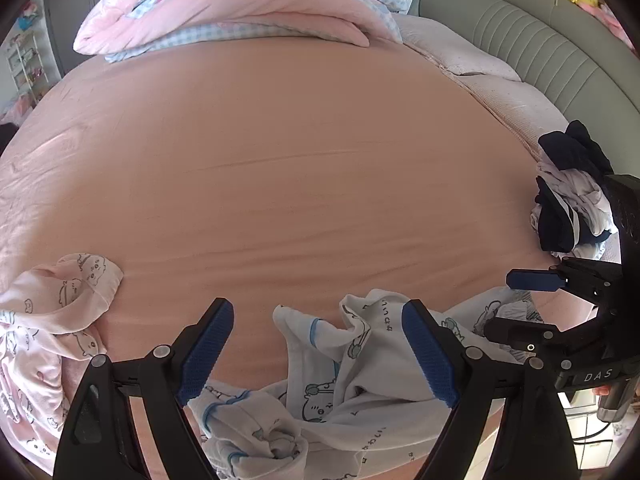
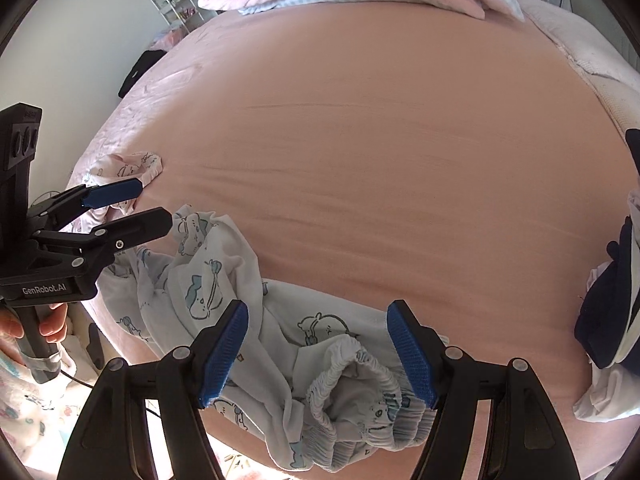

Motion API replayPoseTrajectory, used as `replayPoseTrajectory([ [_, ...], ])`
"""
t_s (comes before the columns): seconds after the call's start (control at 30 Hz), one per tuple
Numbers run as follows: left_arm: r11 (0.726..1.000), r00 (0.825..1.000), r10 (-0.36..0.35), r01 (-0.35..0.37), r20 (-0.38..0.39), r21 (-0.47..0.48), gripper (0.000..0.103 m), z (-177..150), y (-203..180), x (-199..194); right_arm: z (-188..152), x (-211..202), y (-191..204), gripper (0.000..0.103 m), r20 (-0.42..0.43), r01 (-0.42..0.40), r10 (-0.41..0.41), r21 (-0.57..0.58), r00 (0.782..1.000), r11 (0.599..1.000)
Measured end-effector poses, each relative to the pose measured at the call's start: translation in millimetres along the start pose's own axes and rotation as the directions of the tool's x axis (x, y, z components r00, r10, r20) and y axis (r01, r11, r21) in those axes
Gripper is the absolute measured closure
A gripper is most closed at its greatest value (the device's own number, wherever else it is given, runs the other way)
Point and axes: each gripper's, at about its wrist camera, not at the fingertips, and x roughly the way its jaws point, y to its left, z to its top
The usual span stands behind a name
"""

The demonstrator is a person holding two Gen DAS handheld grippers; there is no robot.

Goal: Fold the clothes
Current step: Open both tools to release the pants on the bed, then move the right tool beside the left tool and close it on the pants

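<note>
We are hovering both grippers over the white printed garment [image 2: 256, 320], which is lying crumpled at the near edge of the bed [image 1: 300, 160]. The left gripper [image 1: 318, 354] and right gripper [image 2: 318, 354] are both standing released, jaws wide and grasping nothing. No fold is looking done yet: the pink garment [image 1: 60, 320] and the dark pile [image 1: 568, 192] are also waiting unfolded.

Home bedroom: bed [image 1: 300, 160], folded quilt [image 1: 248, 12].

Left claw [image 1: 318, 354] open above crumpled white garment [image 1: 340, 392], pink bed [image 1: 300, 160].
</note>
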Motion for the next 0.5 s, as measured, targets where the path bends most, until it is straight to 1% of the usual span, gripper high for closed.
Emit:
replayPoseTrajectory([
  [0.13, 1.000, 0.998, -0.024, 0.023, -0.055, -0.014, 0.017, 7.3, 1.2, 19.0, 7.3, 12.8, 0.1, 0.031, -0.013, 0.026, -0.026, -0.015, 1.000, 1.000],
  [0.23, 1.000, 0.998, -0.017, 0.017, -0.068, 0.006, 0.017, 8.0, -2.3, 26.8, 9.4, 17.1, 4.9, 0.031, -0.012, 0.005, -0.005, -0.035, 1.000, 0.999],
  [0.3, 1.000, 0.996, -0.022, 0.022, -0.089, 0.003, 0.017, 6.8, -1.3, 31.8, 9.5, 17.5, 12.6, 0.031, -0.002, -0.013, 0.013, -0.057, 1.000, 0.998],
  [0.37, 0.999, 0.993, -0.042, 0.041, -0.111, -0.015, 0.017, 4.4, 2.5, 36.7, 7.9, 14.7, 20.7, 0.031, 0.012, -0.017, 0.018, -0.098, 1.000, 0.995],
  [0.5, 0.997, 0.990, -0.063, 0.058, -0.127, -0.043, 0.017, -2.9, 9.8, 43.3, 3.5, 12.9, 38.3, 0.031, 0.020, 0.021, -0.017, -0.200, 1.000, 0.980],
])
